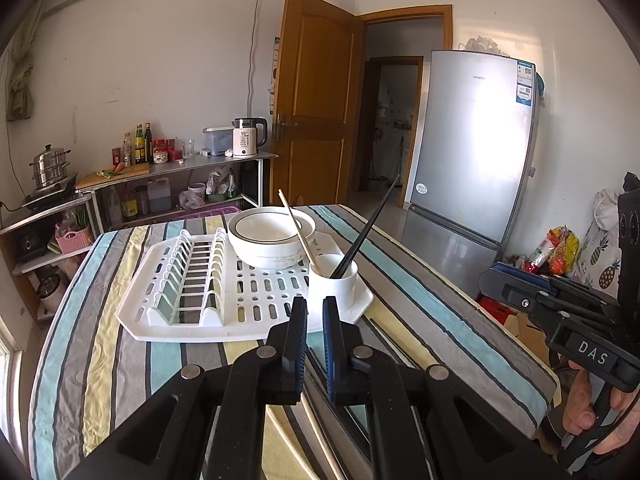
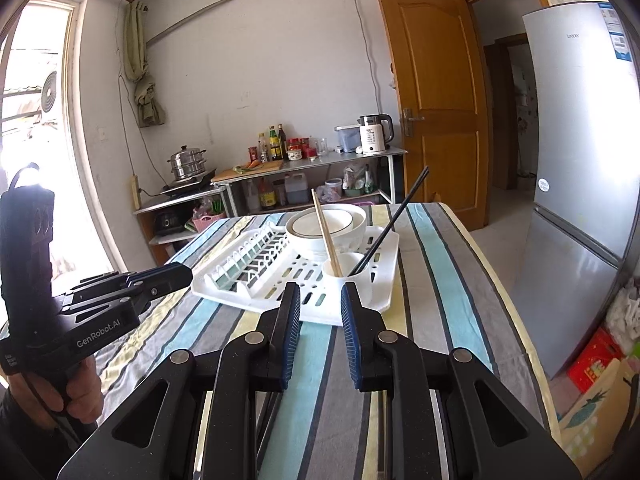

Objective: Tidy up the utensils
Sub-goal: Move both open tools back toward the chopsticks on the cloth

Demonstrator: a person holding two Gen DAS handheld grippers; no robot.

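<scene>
A: Where are the utensils, and how would they handle?

B: A pale wooden chopstick (image 1: 298,232) and a black chopstick pair (image 1: 366,230) lean in the white cylindrical cup (image 1: 334,282) on the white plastic drying rack (image 1: 168,316); more chopsticks (image 1: 390,340) lie on the striped counter (image 1: 440,304). Judged light, stiff, slippery: grip mid-shaft.

A: Grippers, clearance?

B: Left hand-held gripper (image 1: 315,306) narrow and empty; right hand-held gripper (image 2: 320,292) wider, empty. The stacked white bowls (image 1: 272,236) crowd the cup; the counter's right edge is near.

White walls, wooden door (image 2: 436,92), silver fridge (image 1: 472,152), sunlit window (image 2: 36,120).
</scene>
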